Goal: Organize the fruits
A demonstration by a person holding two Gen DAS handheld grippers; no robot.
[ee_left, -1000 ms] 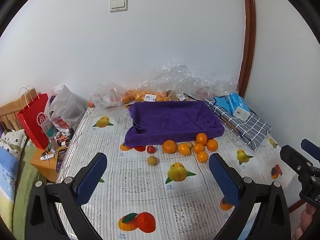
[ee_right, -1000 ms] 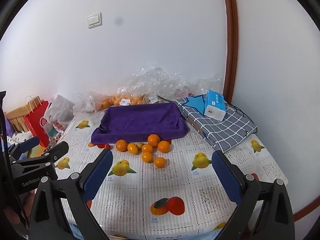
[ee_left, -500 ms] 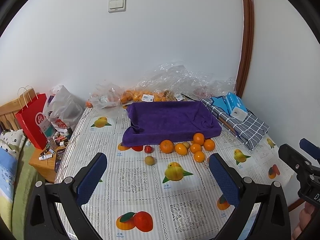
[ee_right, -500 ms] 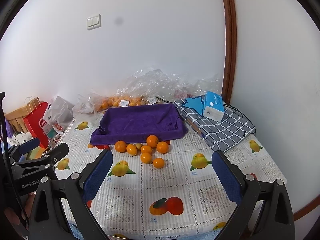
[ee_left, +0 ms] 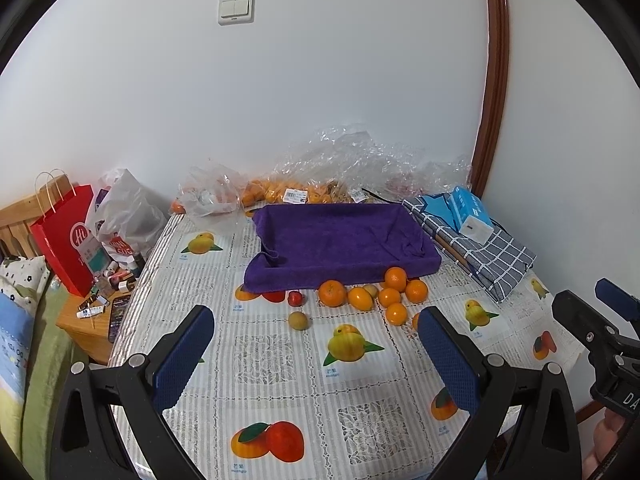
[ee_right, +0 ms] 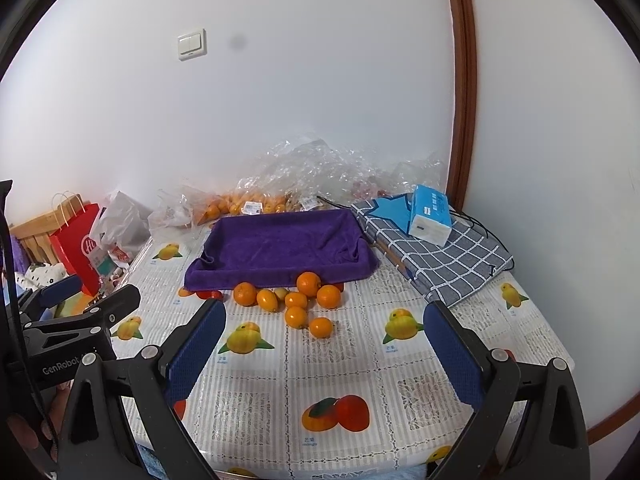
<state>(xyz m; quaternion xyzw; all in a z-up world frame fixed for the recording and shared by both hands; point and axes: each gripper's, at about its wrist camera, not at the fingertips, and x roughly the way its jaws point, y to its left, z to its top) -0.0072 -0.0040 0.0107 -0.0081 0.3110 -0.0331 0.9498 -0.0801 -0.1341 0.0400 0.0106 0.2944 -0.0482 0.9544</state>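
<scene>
While both the left gripper (ee_left: 316, 354) and the right gripper (ee_right: 324, 350) stand wide apart and empty, the oranges (ee_right: 298, 300) lie before the purple tray (ee_right: 280, 246); "GenRobot" is printed on the left gripper's body.

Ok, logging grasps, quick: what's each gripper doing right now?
Left gripper: open, holding nothing.
Right gripper: open, holding nothing.

Loose oranges (ee_left: 394, 292) clustered before purple-lined tray (ee_left: 344, 240)
</scene>
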